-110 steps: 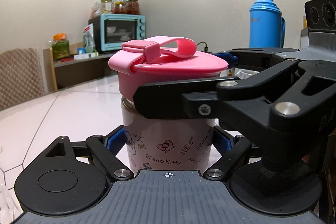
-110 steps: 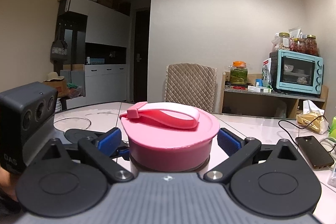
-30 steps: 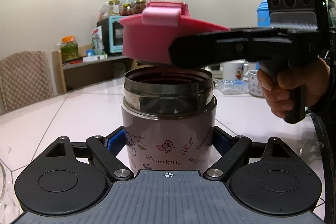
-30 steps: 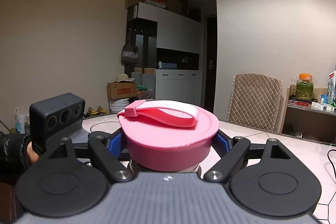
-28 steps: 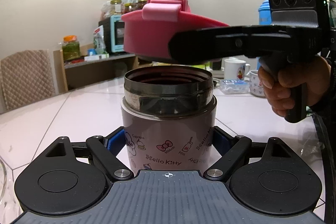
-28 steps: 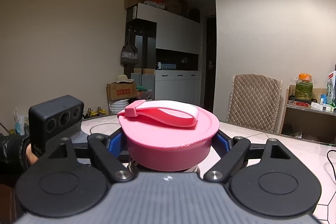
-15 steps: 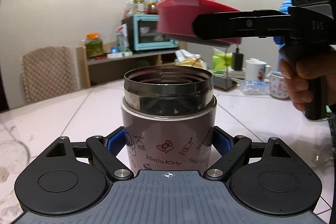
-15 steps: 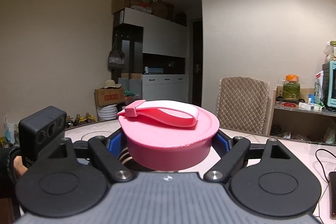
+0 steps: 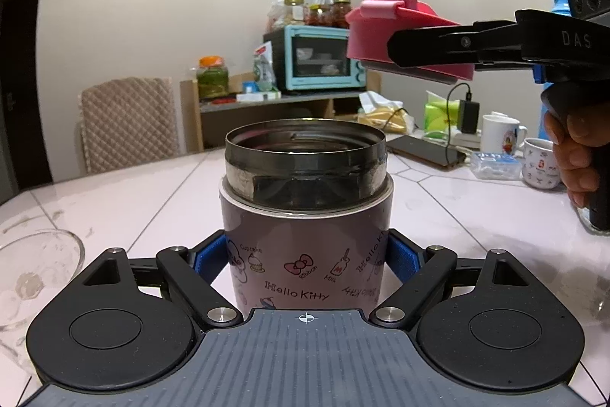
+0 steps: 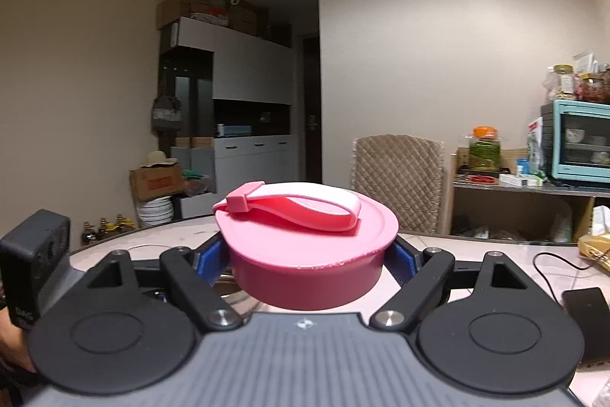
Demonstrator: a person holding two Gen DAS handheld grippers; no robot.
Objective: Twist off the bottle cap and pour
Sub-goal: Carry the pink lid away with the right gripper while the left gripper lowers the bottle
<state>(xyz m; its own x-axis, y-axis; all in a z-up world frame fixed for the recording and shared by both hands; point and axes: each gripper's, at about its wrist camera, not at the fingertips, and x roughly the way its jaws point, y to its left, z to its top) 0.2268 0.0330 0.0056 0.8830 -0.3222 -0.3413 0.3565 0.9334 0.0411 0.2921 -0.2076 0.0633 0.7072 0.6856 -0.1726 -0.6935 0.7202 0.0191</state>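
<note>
Right wrist: jar (image 10: 228, 287) mostly behind cap (image 10: 309, 246).

We see beige walls (image 10: 438, 25), a quilted chair (image 9: 127, 123) behind the white marble table (image 9: 114, 193), a wooden shelf (image 9: 267, 109) carrying a turquoise oven (image 9: 316, 61), and tall white-and-dark cabinets (image 10: 232, 94) beside a dark doorway (image 10: 312, 109).

Likely home dining room: toaster oven (image 9: 318, 58), pickle jars (image 9: 212, 77), quilted chair (image 9: 127, 123), mugs (image 9: 502, 136).
</note>
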